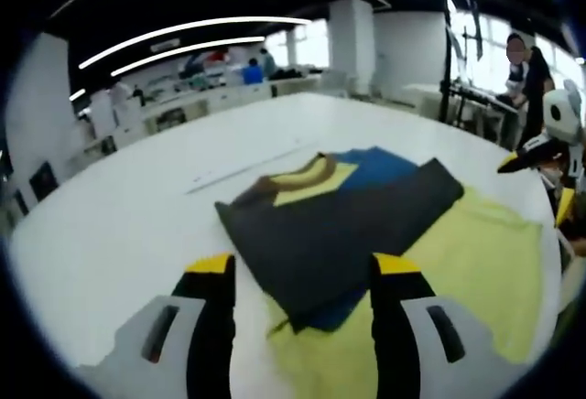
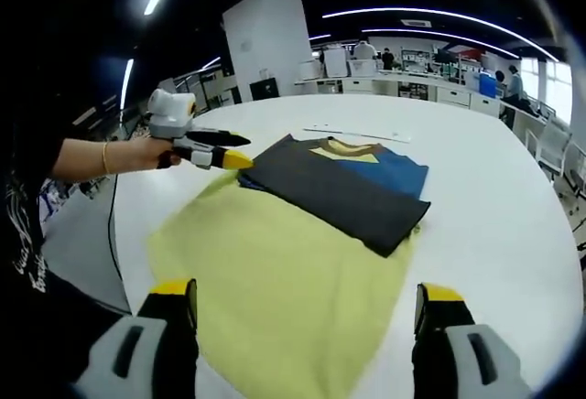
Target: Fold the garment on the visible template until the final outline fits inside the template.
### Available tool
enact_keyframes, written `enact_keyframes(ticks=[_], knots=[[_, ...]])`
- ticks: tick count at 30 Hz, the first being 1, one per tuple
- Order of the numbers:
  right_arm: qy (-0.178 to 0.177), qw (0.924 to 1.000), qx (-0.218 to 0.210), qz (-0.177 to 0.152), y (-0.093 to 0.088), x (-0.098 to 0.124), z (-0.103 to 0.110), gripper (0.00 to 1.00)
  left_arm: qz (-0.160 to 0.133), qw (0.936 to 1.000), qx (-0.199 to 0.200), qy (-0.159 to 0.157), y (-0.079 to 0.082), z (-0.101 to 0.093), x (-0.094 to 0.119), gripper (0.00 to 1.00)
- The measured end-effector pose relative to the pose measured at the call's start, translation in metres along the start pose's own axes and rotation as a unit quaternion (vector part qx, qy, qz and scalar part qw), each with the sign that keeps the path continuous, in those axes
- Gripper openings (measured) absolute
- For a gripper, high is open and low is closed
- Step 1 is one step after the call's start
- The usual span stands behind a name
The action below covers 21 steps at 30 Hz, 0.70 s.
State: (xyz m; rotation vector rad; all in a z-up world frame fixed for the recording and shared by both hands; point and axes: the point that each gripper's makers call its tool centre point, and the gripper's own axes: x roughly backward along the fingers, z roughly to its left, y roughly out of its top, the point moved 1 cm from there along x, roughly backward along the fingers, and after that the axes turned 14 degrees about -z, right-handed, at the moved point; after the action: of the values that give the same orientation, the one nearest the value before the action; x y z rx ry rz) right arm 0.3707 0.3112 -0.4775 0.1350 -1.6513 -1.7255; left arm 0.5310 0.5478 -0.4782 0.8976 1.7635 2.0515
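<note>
Folded garment (image 2: 343, 188) lies on the yellow template (image 2: 275, 280) on the white table (image 2: 494, 198); the right gripper view alone shows the person's hand (image 2: 151, 154) holding the left gripper (image 2: 240, 147), both grippers' jaws apart, empty.

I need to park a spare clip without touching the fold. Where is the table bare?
Bare white table lies right of the folded garment in the right gripper view, and beyond its collar past the thin white strip. It is crowded over the yellow template, and where the left gripper hovers at the garment's corner.
</note>
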Motion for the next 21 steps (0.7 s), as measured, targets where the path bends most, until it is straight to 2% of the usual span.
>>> enact_keyframes(ticks=[6, 12, 17, 21], knots=[[0.0, 1.0, -0.002, -0.001, 0.0, -0.001, 0.0, 0.99, 0.016, 0.9998, -0.014, 0.006, -0.011, 0.008, 0.01, 0.42], [-0.004, 1.0, -0.002, -0.001, 0.0, -0.001, -0.001, 0.99, 0.037, 0.9982, -0.047, 0.003, -0.021, 0.013, 0.019, 0.28], [-0.003, 1.0, -0.004, 0.001, -0.001, -0.001, 0.0, 0.99, 0.051, 0.9965, -0.066, -0.002, -0.029, 0.014, 0.022, 0.16], [-0.002, 1.0, -0.005, 0.001, -0.002, -0.002, 0.001, 0.99, 0.054, 0.9952, -0.081, -0.007, -0.031, 0.012, 0.021, 0.11]])
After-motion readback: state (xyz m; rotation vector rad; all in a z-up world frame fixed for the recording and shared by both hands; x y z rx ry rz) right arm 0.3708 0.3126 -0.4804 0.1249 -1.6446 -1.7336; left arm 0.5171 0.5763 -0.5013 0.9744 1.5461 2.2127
